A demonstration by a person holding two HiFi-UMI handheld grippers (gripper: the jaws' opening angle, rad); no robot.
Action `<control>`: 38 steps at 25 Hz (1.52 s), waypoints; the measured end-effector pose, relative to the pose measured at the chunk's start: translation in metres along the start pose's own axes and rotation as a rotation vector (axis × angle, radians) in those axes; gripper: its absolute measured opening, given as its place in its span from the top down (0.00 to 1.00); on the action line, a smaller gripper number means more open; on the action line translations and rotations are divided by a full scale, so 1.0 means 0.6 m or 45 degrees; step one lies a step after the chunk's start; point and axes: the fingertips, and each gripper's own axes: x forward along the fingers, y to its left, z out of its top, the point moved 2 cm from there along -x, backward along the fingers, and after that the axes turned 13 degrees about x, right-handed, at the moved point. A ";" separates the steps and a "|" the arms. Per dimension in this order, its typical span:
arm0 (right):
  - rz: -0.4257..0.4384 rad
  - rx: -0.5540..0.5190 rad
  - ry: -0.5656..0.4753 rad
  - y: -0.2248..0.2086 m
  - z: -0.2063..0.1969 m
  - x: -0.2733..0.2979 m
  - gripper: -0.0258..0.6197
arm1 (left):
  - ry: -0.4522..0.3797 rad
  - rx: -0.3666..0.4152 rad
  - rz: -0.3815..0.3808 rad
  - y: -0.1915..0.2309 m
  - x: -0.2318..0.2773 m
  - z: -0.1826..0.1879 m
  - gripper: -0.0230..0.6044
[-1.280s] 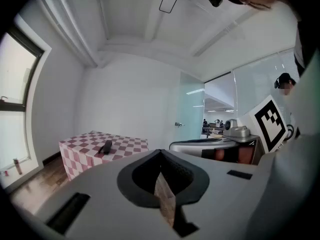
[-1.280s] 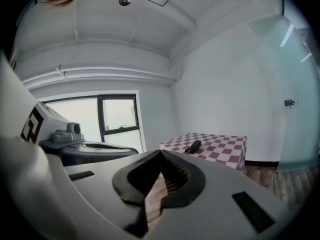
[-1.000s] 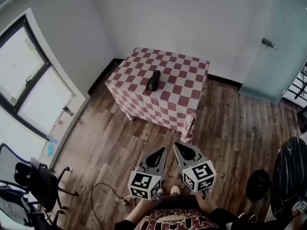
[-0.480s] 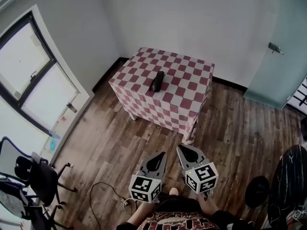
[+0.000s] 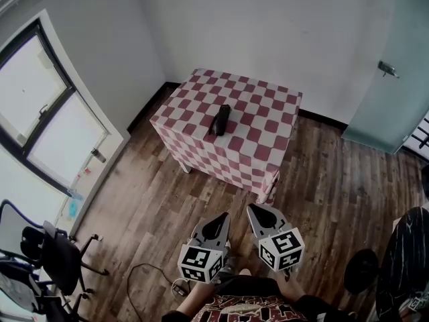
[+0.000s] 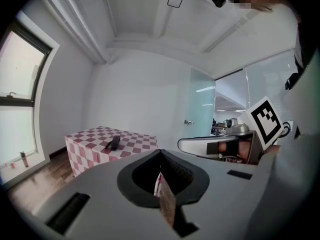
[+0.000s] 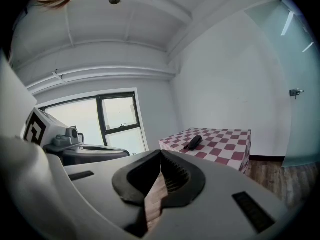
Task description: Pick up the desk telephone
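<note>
Looking down in the head view, the desk telephone is a small black thing lying on the table, which has a red and white checked cloth on it. The table stands far off, close to the white wall, and the desk telephone is on its left half. Both grippers are near, low in the picture, over the wooden floor and well apart from the table. The left gripper and the right gripper sit side by side and point toward the table. A window is on the left, a black chair is in the near left corner, and a glass door is on the right.

In the left gripper view, the left gripper has its jaws closed together with nothing between them. The desk telephone lies on the table, far away to the left. The right gripper shows just to the right.

In the right gripper view, the right gripper also has its jaws pressed together and holds nothing. The desk telephone lies on the table, far ahead and a bit to the right. The left gripper shows on the left, with the window behind it.
</note>
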 end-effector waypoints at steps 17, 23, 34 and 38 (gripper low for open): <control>-0.067 0.018 -0.007 -0.034 0.060 0.165 0.93 | 0.000 0.025 -0.129 0.142 0.126 0.028 0.96; -0.100 0.029 -0.005 -0.037 0.064 0.222 0.93 | 0.008 0.043 -0.183 0.192 0.148 0.021 0.96; -0.147 0.034 0.035 -0.044 0.062 0.279 0.93 | 0.026 0.013 -0.235 0.249 0.177 0.010 0.96; -0.144 0.032 0.046 -0.055 0.073 0.299 0.93 | 0.038 -0.011 -0.229 0.263 0.192 0.005 0.96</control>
